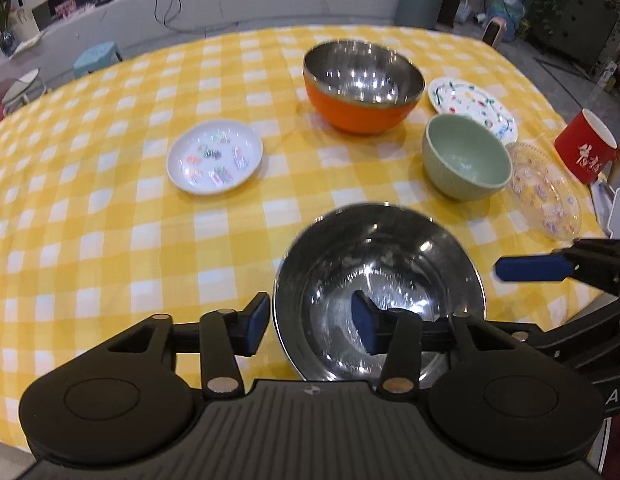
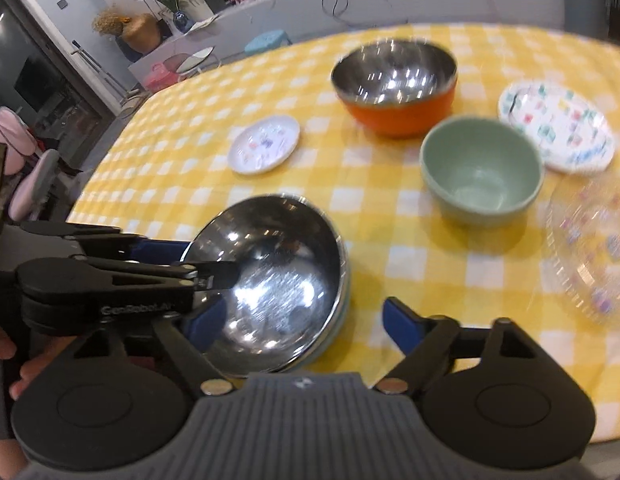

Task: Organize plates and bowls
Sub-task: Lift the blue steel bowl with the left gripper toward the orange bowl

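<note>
Steel bowl (image 1: pixel 378 292) sits on the table's (image 1: pixel 110 240) near edge, between 2 grippers: left gripper (image 1: pixel 310 320) straddles its left rim, right gripper (image 2: pixel 298 320) its right rim, both spread apart, gripping nothing.

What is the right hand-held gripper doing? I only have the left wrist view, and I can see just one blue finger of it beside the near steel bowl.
Observer: The right hand-held gripper stands open astride the steel bowl's right rim, with one pad inside, one outside and neither pressing.
Operator: Is that bowl sitting straight on the tablecloth?
Observer: It seems not. A pale blue-green rim shows under its right edge, so it looks nested in a second bowl.
</note>
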`<state>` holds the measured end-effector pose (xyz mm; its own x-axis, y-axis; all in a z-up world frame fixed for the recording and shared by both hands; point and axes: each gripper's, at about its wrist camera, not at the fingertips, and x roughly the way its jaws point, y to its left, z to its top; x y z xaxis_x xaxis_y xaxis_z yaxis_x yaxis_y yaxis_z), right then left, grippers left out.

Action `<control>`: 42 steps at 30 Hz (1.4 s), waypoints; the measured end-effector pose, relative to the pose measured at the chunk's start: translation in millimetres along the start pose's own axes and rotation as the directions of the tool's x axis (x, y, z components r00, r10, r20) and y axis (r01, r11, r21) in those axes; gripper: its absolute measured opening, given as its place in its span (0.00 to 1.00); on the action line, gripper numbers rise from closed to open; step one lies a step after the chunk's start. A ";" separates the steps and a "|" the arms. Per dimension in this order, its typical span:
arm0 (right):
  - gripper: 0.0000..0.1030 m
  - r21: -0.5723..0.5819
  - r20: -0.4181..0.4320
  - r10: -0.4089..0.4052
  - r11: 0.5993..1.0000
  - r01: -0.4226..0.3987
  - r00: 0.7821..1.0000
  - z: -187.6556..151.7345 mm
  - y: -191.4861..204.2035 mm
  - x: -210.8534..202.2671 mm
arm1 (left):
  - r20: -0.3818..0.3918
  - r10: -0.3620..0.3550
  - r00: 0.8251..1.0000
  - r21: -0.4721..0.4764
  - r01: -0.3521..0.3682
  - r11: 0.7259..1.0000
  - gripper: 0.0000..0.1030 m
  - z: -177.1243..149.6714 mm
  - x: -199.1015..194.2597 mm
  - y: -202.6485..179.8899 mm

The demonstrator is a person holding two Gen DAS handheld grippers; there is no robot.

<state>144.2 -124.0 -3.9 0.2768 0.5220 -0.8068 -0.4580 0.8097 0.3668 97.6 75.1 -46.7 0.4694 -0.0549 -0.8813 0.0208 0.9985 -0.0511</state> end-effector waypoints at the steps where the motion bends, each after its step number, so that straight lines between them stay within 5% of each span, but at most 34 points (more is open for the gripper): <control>1: 0.91 -0.012 0.012 -0.013 1.000 0.014 1.000 0.5 0.5 -1.9 | 0.011 -0.002 1.000 -0.002 0.002 1.000 0.61 0.2 -1.2 0.5; 7: 0.97 0.003 0.057 -0.034 0.999 0.034 0.998 6.1 -5.4 -8.6 | 0.115 -0.029 0.993 -0.039 0.034 0.999 0.76 3.5 -14.7 6.0; 14: 0.97 0.053 0.115 -0.067 0.997 0.062 0.991 21.6 -17.4 -26.6 | 0.223 -0.063 0.973 -0.100 0.087 0.991 0.78 18.2 -32.2 8.3; 21: 0.97 0.107 0.261 -0.134 0.988 0.109 0.956 69.2 -22.5 -66.6 | 0.275 0.043 0.960 -0.127 -0.008 0.992 0.80 63.3 -44.8 -0.2; 26: 0.97 0.147 0.296 -0.176 0.980 0.137 0.939 105.4 -33.8 -60.3 | 0.243 0.070 0.968 -0.117 -0.042 0.992 0.80 92.9 -21.4 1.5; 32: 0.97 0.182 0.238 -0.178 0.974 0.136 0.955 137.1 -57.3 -14.0 | 0.209 0.028 0.977 -0.163 0.007 0.987 0.78 114.5 24.2 15.4; 36: 0.91 0.239 0.288 -0.200 0.962 0.133 0.936 136.1 -77.1 6.7 | 0.232 -0.065 0.970 -0.161 0.105 0.981 0.78 127.4 51.5 21.0; 42: 0.85 0.229 0.281 -0.184 0.966 0.121 0.942 130.7 -91.9 37.5 | 0.176 -0.049 0.983 -0.129 0.073 0.989 0.76 142.3 85.5 21.6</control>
<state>307.1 -143.8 -7.3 0.5828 0.4178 -0.6970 -0.2156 0.9064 0.3631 263.8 92.8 -56.4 0.6160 -0.1021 -0.7811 -0.0591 0.9828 -0.1750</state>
